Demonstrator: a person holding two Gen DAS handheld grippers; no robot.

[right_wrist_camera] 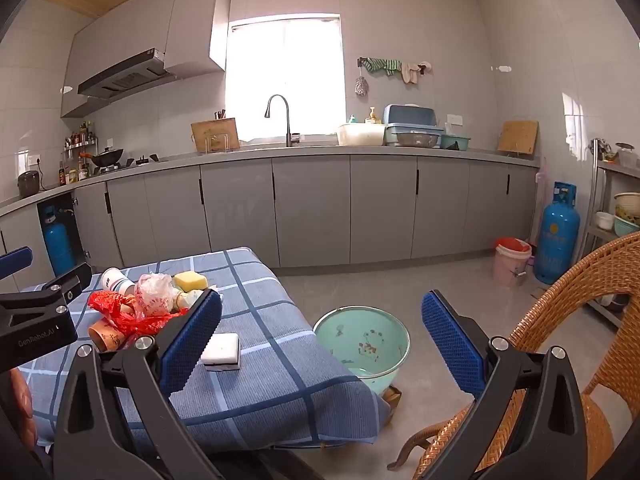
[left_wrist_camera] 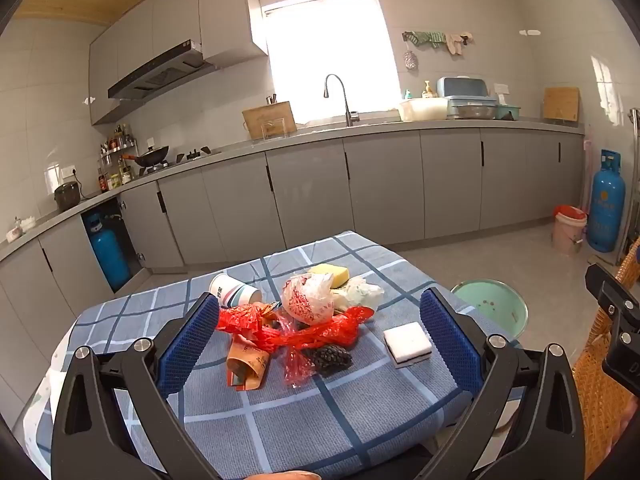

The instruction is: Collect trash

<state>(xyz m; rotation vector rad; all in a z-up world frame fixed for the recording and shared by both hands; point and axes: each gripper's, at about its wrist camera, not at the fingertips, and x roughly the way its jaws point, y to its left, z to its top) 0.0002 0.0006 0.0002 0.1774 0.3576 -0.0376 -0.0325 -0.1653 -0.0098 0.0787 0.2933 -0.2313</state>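
Between the spread fingers of the left gripper [left_wrist_camera: 316,344] lies the whole heap of trash on the blue checked tablecloth [left_wrist_camera: 280,412] — nothing is held, and the jaws stand as wide as they go, which looks like readiness to take whichever piece comes first. Straight ahead of that gripper sit the red plastic bag [left_wrist_camera: 320,330], twisted and sprawling, with a clear printed bag [left_wrist_camera: 308,298] bunched just beyond it; nearer the left finger a crushed brown paper cup [left_wrist_camera: 248,368] lies on its side, and a dark pine cone [left_wrist_camera: 330,356] rests close in front. Further off, a white paper cup [left_wrist_camera: 234,290] has tipped over beside the pile, and a yellow sponge [left_wrist_camera: 330,272] sits at the far side. A white sponge block [left_wrist_camera: 408,344] lies apart, just inside the right finger. The right gripper [right_wrist_camera: 322,340] is likewise spread and empty, hanging off the table's edge over the floor, with the green basin [right_wrist_camera: 362,340] ahead between its fingers — probably the place meant to receive the trash, standing low beside the table so pieces can be dropped in. A wicker chair [right_wrist_camera: 580,320] stands to that gripper's right.
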